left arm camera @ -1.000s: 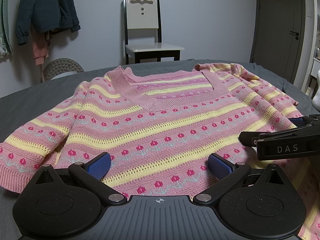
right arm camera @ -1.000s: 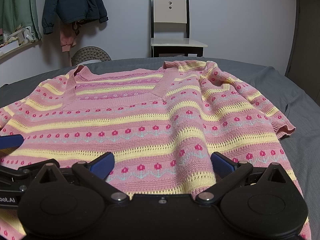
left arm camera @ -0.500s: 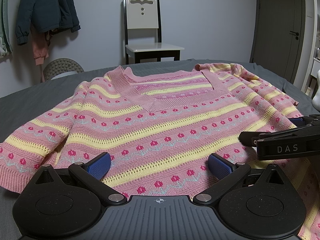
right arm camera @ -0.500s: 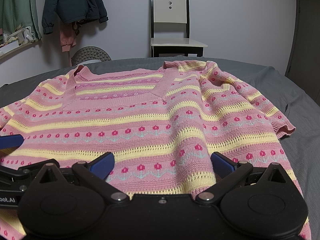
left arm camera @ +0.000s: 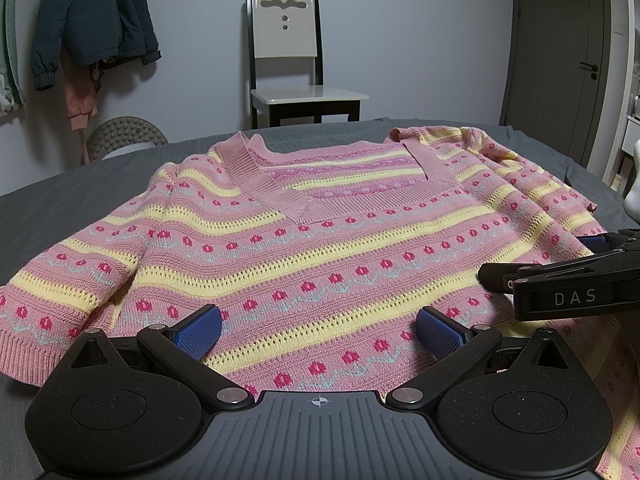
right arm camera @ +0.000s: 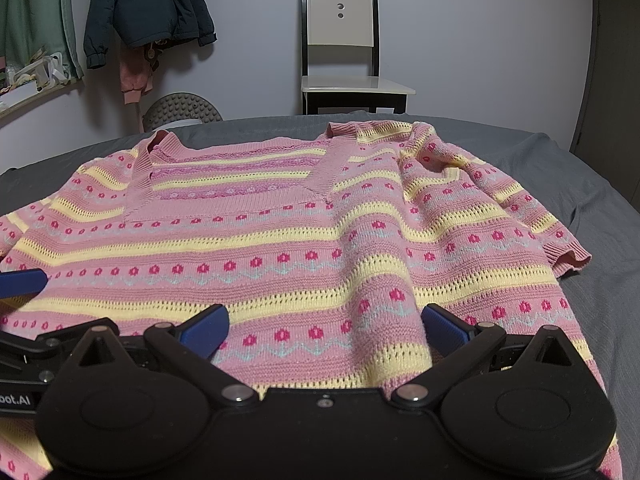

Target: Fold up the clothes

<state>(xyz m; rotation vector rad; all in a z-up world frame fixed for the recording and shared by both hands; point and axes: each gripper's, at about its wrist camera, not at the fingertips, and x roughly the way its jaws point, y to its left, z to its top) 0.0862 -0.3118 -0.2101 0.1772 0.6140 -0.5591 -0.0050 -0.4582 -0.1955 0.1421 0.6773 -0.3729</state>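
The pink striped sweater (left arm camera: 320,248) lies spread front-up on my grey bed (left arm camera: 60,208), V-neck toward the chair (left arm camera: 288,60) by the far wall. My left gripper (left arm camera: 320,330) hovers at the hem, its 2 blue pads (left arm camera: 198,330) spread wide, gripping nothing. My right gripper (right arm camera: 324,330) (just beside it) is likewise splayed over the hem, grasping nothing.

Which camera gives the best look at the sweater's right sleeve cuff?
The right wrist view: the pink striped knit sweater's ribbed right cuff lies unobstructed on the grey bedsheet. The left wrist view shows only its distant edge.
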